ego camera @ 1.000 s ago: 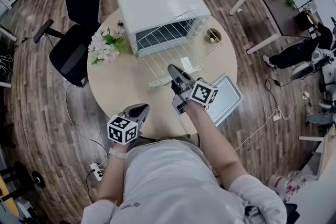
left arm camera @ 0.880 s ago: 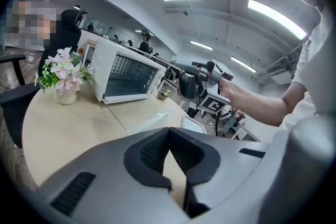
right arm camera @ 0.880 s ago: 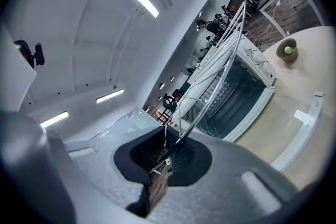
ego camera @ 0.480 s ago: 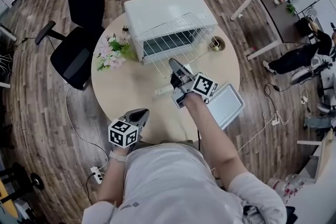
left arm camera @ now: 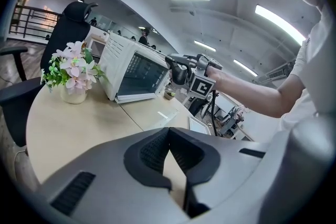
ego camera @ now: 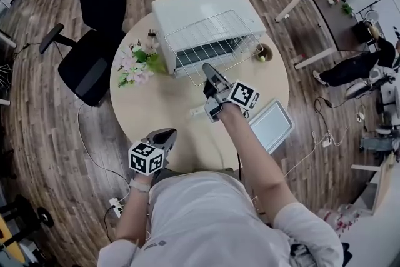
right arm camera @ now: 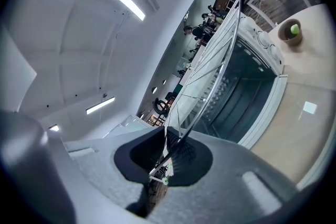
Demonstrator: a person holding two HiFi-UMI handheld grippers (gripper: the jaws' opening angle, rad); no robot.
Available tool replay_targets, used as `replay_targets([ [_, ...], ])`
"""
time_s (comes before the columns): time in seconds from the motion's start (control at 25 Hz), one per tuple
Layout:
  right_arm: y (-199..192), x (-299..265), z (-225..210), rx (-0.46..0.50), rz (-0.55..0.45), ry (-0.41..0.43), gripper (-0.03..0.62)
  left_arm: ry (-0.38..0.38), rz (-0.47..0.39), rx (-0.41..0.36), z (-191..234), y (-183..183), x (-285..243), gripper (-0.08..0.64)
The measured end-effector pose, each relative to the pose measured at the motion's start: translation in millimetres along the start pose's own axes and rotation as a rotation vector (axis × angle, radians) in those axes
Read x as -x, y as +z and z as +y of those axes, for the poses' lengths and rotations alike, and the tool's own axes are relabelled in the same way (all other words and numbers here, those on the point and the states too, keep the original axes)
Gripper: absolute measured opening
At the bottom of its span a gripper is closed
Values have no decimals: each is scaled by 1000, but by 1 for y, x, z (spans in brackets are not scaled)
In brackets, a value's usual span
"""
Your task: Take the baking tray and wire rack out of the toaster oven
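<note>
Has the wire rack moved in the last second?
Yes. The wire rack, held in the right tool, shifted away from the person, toward the toaster oven.

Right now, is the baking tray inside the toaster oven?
No, the baking tray lies flat on the table, well outside the toaster oven.

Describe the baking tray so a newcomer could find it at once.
Start at the round pale wooden table with the white toaster oven at its far side. At the table's near right edge lies the flat grey rectangular metal baking tray. It is the only solid, rounded-cornered sheet; the silver wire rack by the oven is an open grid.
</note>
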State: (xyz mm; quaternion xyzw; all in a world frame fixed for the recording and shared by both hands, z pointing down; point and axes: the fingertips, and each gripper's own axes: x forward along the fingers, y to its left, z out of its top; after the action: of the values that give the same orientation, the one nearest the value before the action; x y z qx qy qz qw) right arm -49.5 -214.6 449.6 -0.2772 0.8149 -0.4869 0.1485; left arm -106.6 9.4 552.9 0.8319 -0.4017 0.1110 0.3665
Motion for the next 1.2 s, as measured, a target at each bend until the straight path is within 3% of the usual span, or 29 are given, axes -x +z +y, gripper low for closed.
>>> replay_targets([
  [0.68,20,-59,-17,-32,-1,-30,15,-2,3,31,32,9,-8,0],
  [0.84,24,-74,-12,-25,3,13,15,-2,5,29,34,9,-9,0],
  [0.96,24,-74,-19,-34,8,-35,17,-1,7,30,33,9,-10,0],
  [1.2,22,-69,-21,-43,16,-44,47,10,6,34,30,7,-9,0],
])
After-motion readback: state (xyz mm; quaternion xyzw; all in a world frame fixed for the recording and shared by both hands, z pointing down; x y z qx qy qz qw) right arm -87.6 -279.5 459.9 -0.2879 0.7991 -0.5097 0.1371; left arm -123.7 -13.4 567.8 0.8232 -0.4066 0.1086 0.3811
